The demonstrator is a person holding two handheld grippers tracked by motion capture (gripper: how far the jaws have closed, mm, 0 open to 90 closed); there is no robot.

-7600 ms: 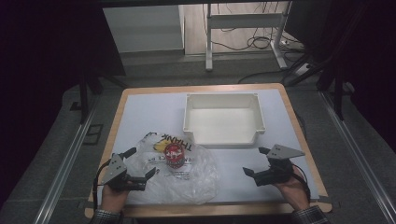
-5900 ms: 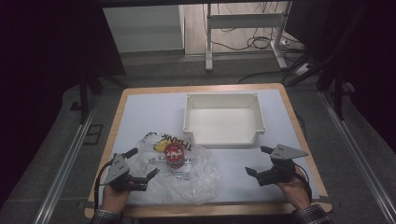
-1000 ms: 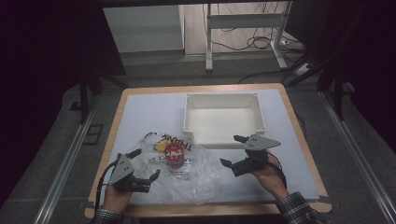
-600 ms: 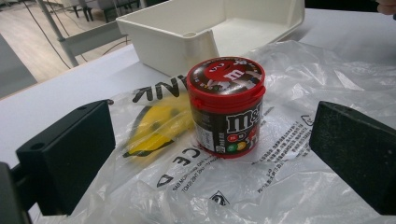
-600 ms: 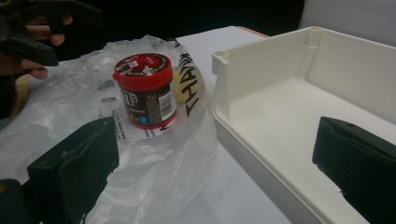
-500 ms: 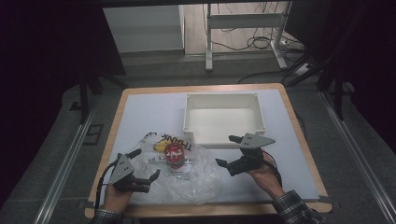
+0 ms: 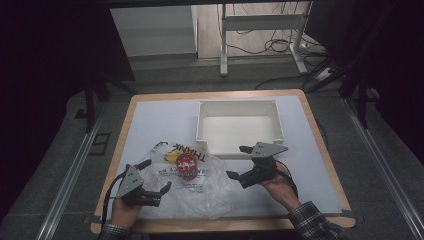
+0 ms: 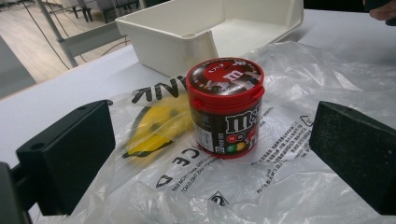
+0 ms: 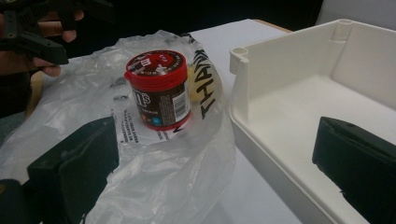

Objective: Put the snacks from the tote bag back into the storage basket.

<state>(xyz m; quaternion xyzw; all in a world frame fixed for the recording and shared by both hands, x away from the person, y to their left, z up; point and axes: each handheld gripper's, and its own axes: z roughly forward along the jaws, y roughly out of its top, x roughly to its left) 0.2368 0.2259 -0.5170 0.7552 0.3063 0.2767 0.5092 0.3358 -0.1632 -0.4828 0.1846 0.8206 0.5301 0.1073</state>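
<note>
- Red-lidded brown candy tub (image 7: 187, 166), upright, lid shut, standing on the bag.
- Clear plastic bag (image 7: 210, 192), crumpled, black lettering and yellow print, spread flat beside the white bin.

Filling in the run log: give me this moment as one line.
left hand-held gripper: open, at bag edge | right hand-held gripper: open, beside bag | candy tub: upright on plastic bag | white bin: empty

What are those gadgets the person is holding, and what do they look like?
Each hand holds a black two-jaw tool. The left gripper and right gripper each carry a grey three-cornered plate on top and trail a thin black cable. Their jaws end in chunky, black, matte rectangular blocks. The right arm wears a dark plaid sleeve.
</note>
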